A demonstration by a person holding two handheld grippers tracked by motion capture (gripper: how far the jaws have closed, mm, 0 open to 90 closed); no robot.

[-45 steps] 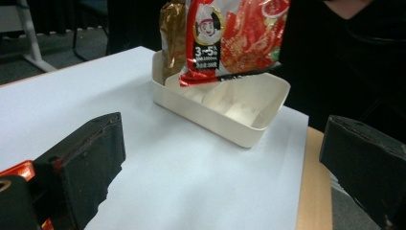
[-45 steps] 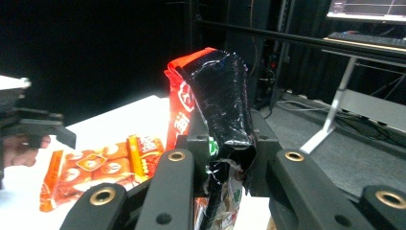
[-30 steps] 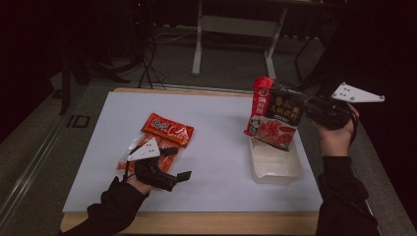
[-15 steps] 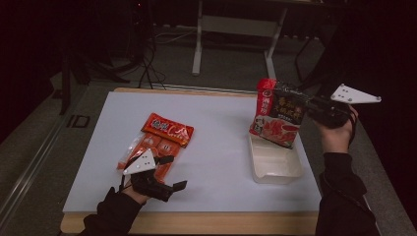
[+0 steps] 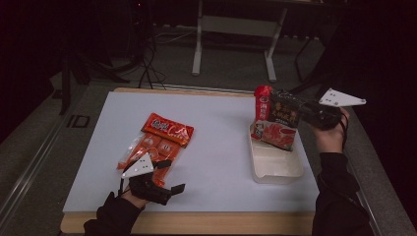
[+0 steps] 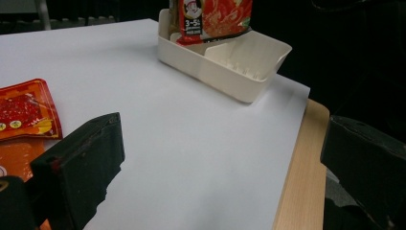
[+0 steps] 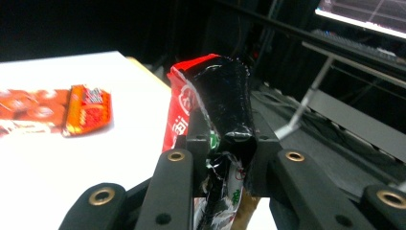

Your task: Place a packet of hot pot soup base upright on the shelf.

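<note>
**Entry: snack packet being lowered into white bin**

Item in hand: one red-and-black packet (image 5: 276, 119), clamped near its top edge by the right gripper (image 5: 300, 110), jaws closed on the crinkled foil. The packet is held upright at the far right of the table, its lower edge at the far end of the bin (image 5: 275, 164); contact with the bin floor cannot be confirmed.

Handling note: the packet is best kept vertical and lowered squarely between the bin walls before the grip is released; a divider is seen inside the bin from the left gripper view, so one compartment should be chosen and the packet kept clear of it.

Left gripper (image 5: 164, 177): jaws wide apart, nothing held, near the table's near-left edge.

Count:
- Grippers: two.
- Bins: one.
- Packets in the gripper: one.
- Orange-red packets (image 5: 156, 142) lying left of centre: at least two, overlapping; exact number cannot be told.
</note>
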